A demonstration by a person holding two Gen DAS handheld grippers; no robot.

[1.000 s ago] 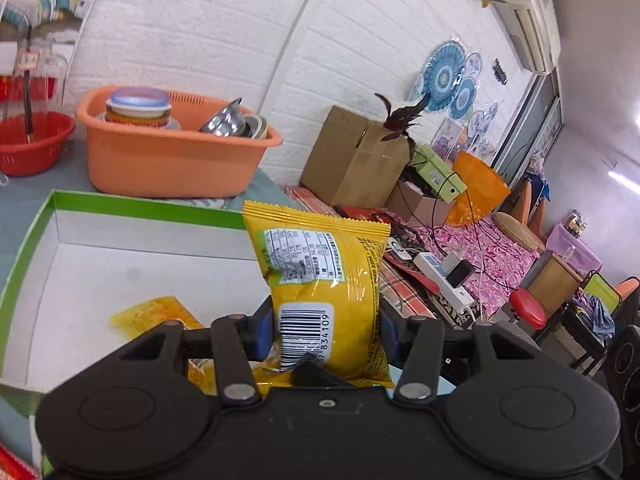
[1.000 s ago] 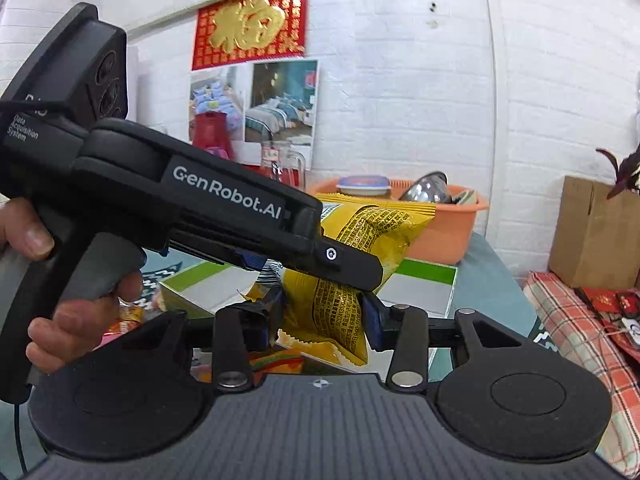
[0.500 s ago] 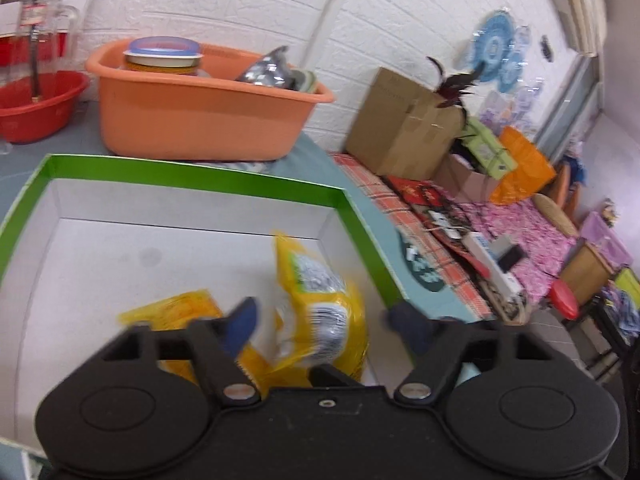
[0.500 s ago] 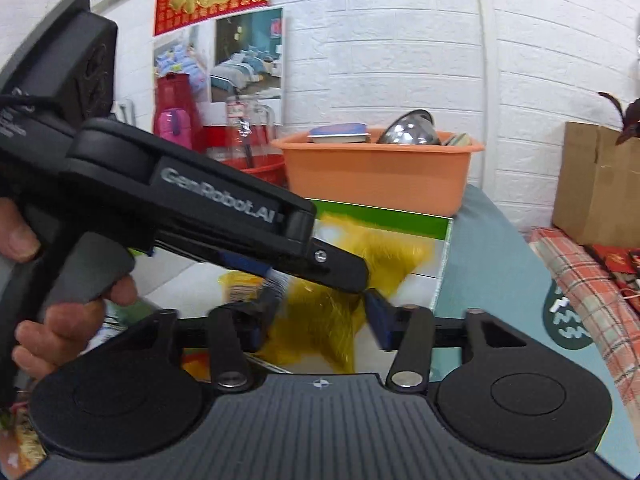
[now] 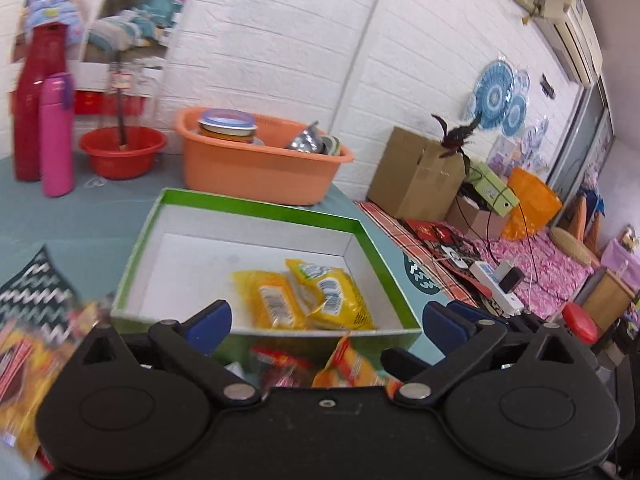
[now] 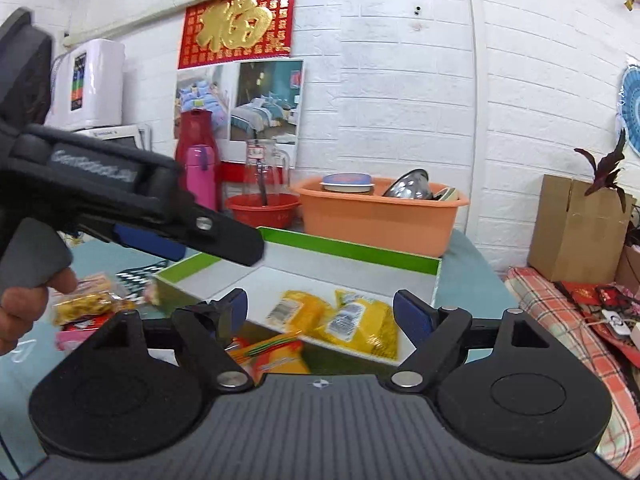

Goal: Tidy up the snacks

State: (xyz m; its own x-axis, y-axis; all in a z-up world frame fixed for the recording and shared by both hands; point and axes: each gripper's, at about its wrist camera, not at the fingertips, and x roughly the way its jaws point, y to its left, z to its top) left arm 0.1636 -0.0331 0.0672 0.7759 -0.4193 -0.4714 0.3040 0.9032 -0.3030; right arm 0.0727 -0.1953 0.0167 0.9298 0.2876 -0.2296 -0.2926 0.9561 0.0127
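Note:
A green-rimmed box [image 5: 256, 208] [image 6: 352, 251] with a white inside lies on the teal table. In its near right part lie two yellow snack bags [image 5: 332, 292] [image 6: 360, 320], side by side. My left gripper [image 5: 324, 320] is open at the box's near edge, with nothing between its blue pads. My right gripper [image 6: 320, 310] is open too, short of the box's near wall, and holds nothing. More snack packets lie outside the box: red and orange ones [image 5: 344, 364] [image 6: 276, 354] at its near wall, others at the left [image 5: 24, 360] [image 6: 88, 304]. In the right wrist view the left gripper's body [image 6: 120, 200] fills the left side.
Behind the box stands an orange tub [image 5: 256, 160] with bowls and lids. A red bowl [image 5: 122, 152], a pink flask [image 5: 56, 136] and a red flask [image 5: 30, 108] stand at the back left. Right of the table are a cardboard box [image 5: 416, 176], a power strip [image 5: 496, 280] and cables.
Both grippers have opened and let go of the yellow bags, which now lie in the box. Both have drawn back to the box's near edge.

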